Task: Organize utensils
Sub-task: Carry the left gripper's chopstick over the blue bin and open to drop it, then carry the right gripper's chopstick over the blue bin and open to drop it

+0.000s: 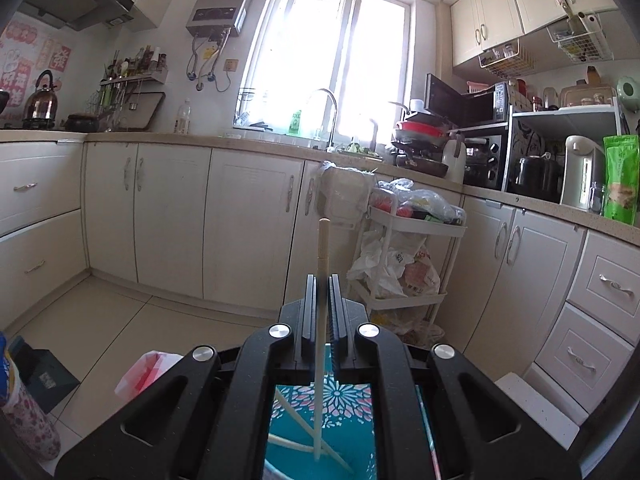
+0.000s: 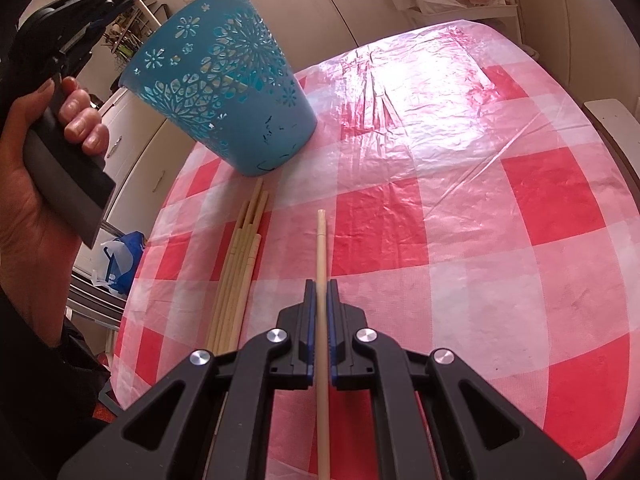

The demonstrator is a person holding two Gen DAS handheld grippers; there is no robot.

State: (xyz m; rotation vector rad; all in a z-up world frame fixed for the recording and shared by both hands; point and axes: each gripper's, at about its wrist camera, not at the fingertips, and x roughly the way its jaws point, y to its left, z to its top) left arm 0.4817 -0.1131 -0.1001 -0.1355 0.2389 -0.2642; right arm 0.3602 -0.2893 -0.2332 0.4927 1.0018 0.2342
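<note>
Your left gripper (image 1: 322, 280) pinches one chopstick (image 1: 322, 248) above the teal bucket (image 2: 224, 80); your right gripper (image 2: 321, 284) pinches another chopstick (image 2: 321, 240) over the desk (image 2: 460, 200).

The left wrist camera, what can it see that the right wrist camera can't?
Only the left view shows the kitchen: window, sink tap, microwave, and chopsticks already inside the bucket. Only the right view shows the checked table, loose chopsticks and the person's hand. Both show the blue bucket and a gripper shut on one chopstick.
</note>
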